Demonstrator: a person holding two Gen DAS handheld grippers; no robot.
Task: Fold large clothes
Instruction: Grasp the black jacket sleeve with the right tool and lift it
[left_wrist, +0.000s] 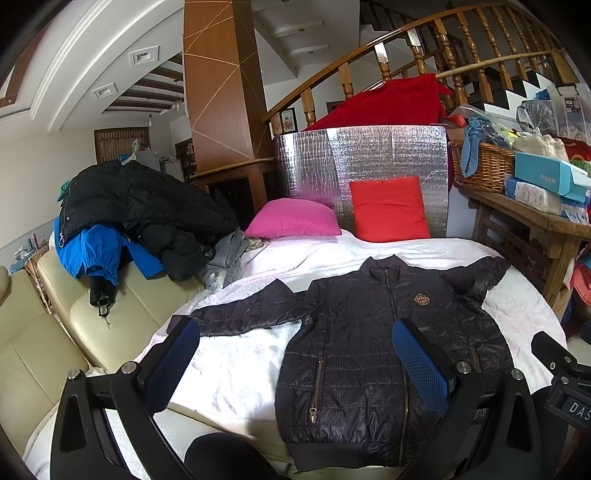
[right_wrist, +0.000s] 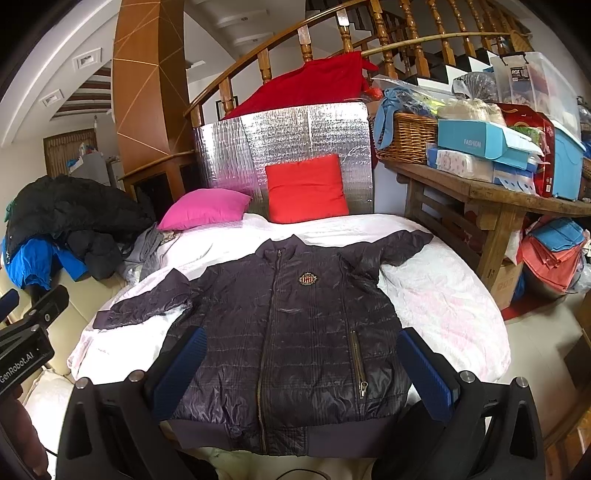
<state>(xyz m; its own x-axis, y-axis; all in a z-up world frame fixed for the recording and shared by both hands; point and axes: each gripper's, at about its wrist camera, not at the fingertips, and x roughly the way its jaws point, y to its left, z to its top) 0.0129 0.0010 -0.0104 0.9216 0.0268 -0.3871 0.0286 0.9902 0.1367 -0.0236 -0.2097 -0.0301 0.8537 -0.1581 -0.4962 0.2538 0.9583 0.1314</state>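
Observation:
A dark quilted jacket (left_wrist: 369, 350) (right_wrist: 291, 332) lies flat and face up on the white sheet (left_wrist: 236, 362) (right_wrist: 443, 306), zipped, with both sleeves spread out to the sides and the hem toward me. My left gripper (left_wrist: 295, 369) hovers open above the jacket's left side, its blue pads wide apart with nothing between them. My right gripper (right_wrist: 306, 373) is open too, raised over the lower part of the jacket and empty. The right gripper's body (left_wrist: 565, 384) shows at the left wrist view's right edge.
A pink cushion (left_wrist: 293, 218) and a red cushion (left_wrist: 388, 208) lean at the far end against a silver foil panel (left_wrist: 362, 158). A heap of dark and blue coats (left_wrist: 129, 221) sits on the cream sofa (left_wrist: 110, 325) at left. A cluttered wooden table (right_wrist: 491, 199) stands at right.

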